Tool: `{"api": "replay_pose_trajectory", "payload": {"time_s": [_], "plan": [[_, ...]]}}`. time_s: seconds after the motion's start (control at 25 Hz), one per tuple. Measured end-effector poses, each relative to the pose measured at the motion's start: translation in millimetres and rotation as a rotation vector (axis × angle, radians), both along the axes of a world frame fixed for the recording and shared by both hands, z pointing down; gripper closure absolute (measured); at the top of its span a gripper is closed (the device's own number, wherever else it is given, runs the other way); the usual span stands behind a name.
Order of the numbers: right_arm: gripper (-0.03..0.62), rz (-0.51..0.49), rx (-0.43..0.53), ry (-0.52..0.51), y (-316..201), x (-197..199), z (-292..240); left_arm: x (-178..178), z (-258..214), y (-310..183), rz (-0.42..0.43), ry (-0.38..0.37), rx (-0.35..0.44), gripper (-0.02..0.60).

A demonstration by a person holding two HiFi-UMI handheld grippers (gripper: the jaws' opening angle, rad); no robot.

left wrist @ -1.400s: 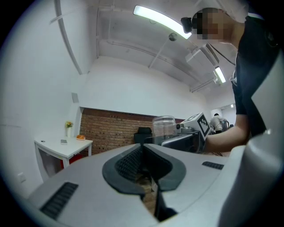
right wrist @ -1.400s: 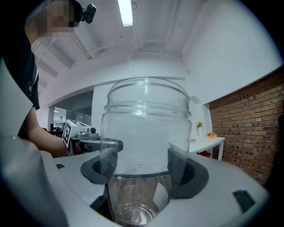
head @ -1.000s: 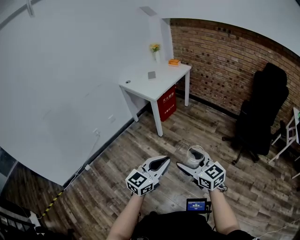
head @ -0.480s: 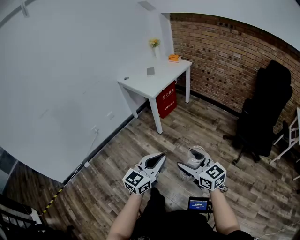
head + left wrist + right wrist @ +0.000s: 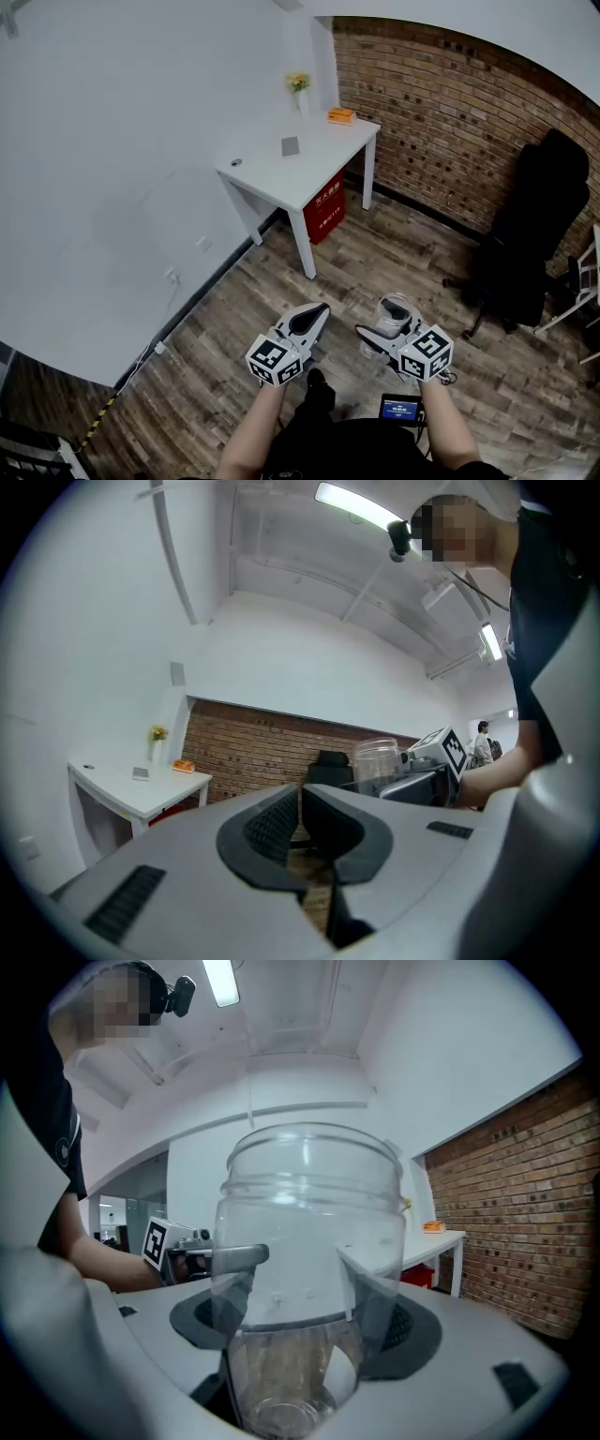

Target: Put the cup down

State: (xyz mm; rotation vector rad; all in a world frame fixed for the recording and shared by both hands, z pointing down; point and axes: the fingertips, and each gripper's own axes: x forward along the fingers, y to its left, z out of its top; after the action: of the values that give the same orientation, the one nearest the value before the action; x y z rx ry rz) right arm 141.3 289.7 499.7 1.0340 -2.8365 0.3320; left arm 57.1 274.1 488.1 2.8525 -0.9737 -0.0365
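**A:** When you scan from the left, what comes first?

**B:** White wall (image 5: 112, 169), with wood floor (image 5: 225, 319) below it; white table (image 5: 309, 173) stands against the wall; yellow flowers (image 5: 297, 82) at its far end, orange item (image 5: 340, 115) near them, small grey square (image 5: 291, 145) mid-top; red box (image 5: 323, 202) underneath.

**A:** Left gripper?

**B:** Left gripper (image 5: 317, 317) is held low over the floor, nose towards the table; its own view shows both jaws pressed together with nothing between them; closed and empty.

**A:** And the cup?

**B:** Clear cup (image 5: 392, 313) is up in the air just right of the left gripper, well apart from the table; not set down; right gripper (image 5: 379, 330) is clamped on it. Right gripper view shows one jaw on each side of the cup's lower body, pads against its wall; head view shows the mouth facing up; see-through all the way down.

**A:** Do the grippers touch?

**B:** No; side by side and near, with floor showing in the gap.

**A:** Further right?

**B:** Small lit screen (image 5: 400, 408) near the bottom edge, below the right gripper; brick wall (image 5: 450, 112) runs behind; black chair (image 5: 539, 225) at far right, on the floor in front of the bricks.
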Motion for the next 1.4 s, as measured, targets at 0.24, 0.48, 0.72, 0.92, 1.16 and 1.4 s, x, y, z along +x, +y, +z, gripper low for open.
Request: {"api": "replay_pose_trajectory", "payload": {"time_s": [0.24, 0.48, 0.72, 0.92, 1.16, 1.4], "plan": [[0.235, 0.035, 0.005, -0.014, -106.8, -30.2, -22.2, -33.4, -21.5, -106.2, 0.028, -0.010, 0.026, 0.560], [0.235, 0.018, -0.003, -0.027, -174.1, -79.5, -20.3, -77.6, -14.0, -176.0, 0.027, -0.018, 0.011, 0.560], [0.235, 0.003, -0.033, -0.020, -217.8, -107.2, -15.0, -109.3, -9.4, -215.2, 0.005, 0.001, -0.013, 0.560], [0.235, -0.013, -0.050, -0.025, -246.4, -118.6, -5.6, -128.5, 1.9, -238.8, -0.031, 0.002, -0.026, 0.560], [0.235, -0.044, -0.059, -0.034, -293.7, -129.6, 4.2, -140.4, 12.9, -279.1, -0.067, 0.000, -0.039, 0.560], [0.235, -0.081, -0.061, -0.058, -375.6, -135.5, 12.6, -142.0, 24.2, -351.9, -0.101, -0.021, -0.050, 0.560]]}}
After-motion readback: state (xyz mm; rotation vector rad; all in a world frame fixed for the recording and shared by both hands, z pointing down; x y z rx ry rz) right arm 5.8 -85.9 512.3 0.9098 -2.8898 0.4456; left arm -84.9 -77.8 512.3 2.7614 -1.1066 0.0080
